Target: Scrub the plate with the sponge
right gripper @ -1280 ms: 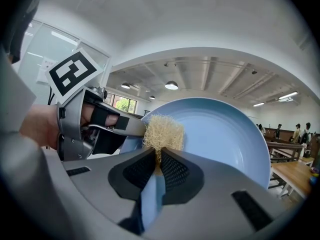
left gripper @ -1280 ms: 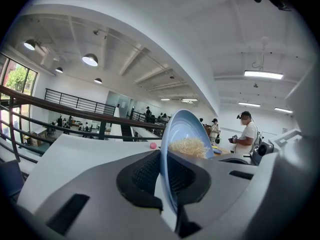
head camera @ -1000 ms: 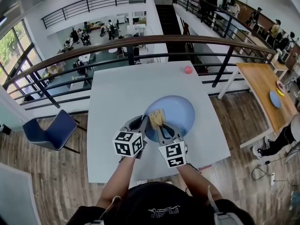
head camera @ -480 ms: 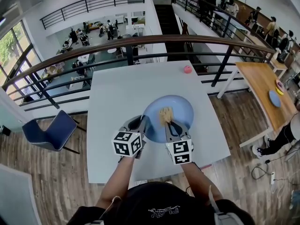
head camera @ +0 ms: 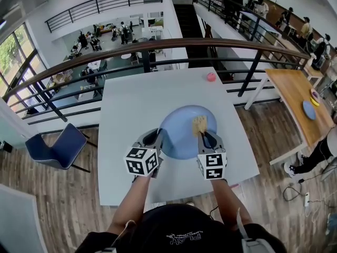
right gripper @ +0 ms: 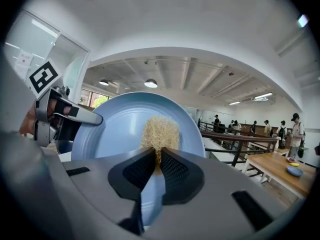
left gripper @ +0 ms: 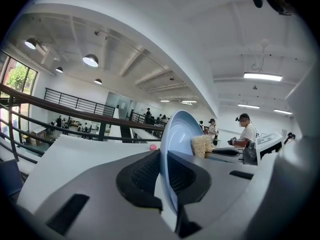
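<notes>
A light blue plate [head camera: 181, 133] lies on the white table [head camera: 131, 115]. My left gripper [head camera: 158, 141] is shut on the plate's left rim; in the left gripper view the plate [left gripper: 176, 129] runs edge-on between the pads. My right gripper [head camera: 202, 134] is shut on a tan fibrous sponge [head camera: 199, 124] and presses it on the right part of the plate. In the right gripper view the sponge [right gripper: 160, 131] sticks out from the pads against the plate [right gripper: 115, 129], with the left gripper [right gripper: 65, 116] at the plate's left edge. The sponge [left gripper: 202, 145] also shows past the rim.
A small pink ball [head camera: 211, 77] sits near the table's far right corner. A railing [head camera: 158, 49] runs just behind the far edge, over a drop to a lower floor. A blue chair [head camera: 58, 146] stands to the left, a wooden table [head camera: 297, 96] to the right.
My right gripper has carried the sponge across the plate, from its left-centre to its right side. The left gripper and the plate have stayed put.
</notes>
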A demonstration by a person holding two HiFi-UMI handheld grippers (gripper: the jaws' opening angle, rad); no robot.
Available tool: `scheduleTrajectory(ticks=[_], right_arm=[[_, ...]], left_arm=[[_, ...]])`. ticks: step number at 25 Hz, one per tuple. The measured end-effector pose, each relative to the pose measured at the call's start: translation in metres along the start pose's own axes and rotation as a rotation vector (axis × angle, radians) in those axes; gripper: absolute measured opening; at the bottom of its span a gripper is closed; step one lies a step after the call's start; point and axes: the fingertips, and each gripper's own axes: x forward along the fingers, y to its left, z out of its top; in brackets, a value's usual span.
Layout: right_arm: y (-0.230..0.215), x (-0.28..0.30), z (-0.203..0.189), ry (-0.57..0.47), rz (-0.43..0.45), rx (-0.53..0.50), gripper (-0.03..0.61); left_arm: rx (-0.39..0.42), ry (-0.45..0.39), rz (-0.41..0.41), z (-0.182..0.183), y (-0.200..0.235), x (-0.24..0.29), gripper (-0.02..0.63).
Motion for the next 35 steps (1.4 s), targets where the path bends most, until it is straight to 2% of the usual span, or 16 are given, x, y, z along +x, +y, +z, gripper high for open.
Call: scheduleTrajectory(ticks=[8,15,19,27,35], right_arm=[[-0.022,-0.002,-0.008,0.014,-0.046,0.014,0.044],[-0.008,-0.005,-0.005,0.011,-0.033,0.018,0.044],[0.016,-0.016,0.001,-0.003,0.028,0.013,0.044],[0.099,-0.019,0.005,0.003,0.236,0.017,0.044],[0.134,-0.010,0.002,0.021,0.306,-0.017,0.044]], left_arm=[[0.006,-0.002,0.007,0.000,0.001,0.000,0.028],[0.010,0.002,0.024,-0.001,0.007,-0.001,0.026],[0.006,0.006,0.024,-0.003,0.008,0.000,0.028],[-0.007,0.002,0.030,-0.003,0.008,0.006,0.028],[-0.019,-0.015,0.029,0.001,0.007,0.003,0.028]])
